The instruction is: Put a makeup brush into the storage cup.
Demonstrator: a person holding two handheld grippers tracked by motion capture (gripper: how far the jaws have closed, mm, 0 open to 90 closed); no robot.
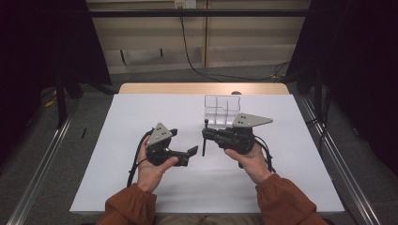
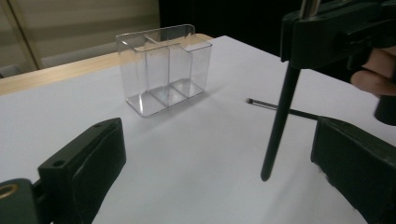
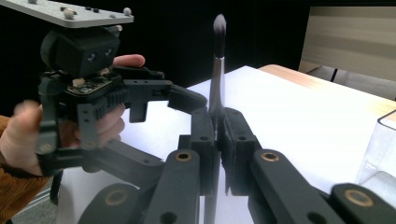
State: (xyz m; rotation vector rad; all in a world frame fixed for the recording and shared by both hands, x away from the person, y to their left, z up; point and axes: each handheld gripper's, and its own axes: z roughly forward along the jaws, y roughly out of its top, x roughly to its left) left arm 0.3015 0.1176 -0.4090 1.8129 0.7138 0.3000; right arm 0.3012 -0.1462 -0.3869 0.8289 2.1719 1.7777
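Right gripper (image 1: 206, 136): jaws closed tight on the handle of a makeup brush (image 1: 205, 137), gripped part-way along its length. In the right gripper view the brush (image 3: 217, 88) stands upright between the two black jaws, bristle tip at the top. In the left gripper view its dark handle (image 2: 279, 121) hangs below the jaws, lower end just above the white surface (image 1: 141, 187), not touching it.

Left gripper (image 1: 183, 142): jaws spread wide, nothing between them, no contact with the brush. The left gripper view shows one jaw at each side of the frame with bare surface between. It sits just beside the right gripper, jaws toward it.

A clear plastic organizer (image 1: 222, 111) with upright dividers stands on the surface behind the right gripper
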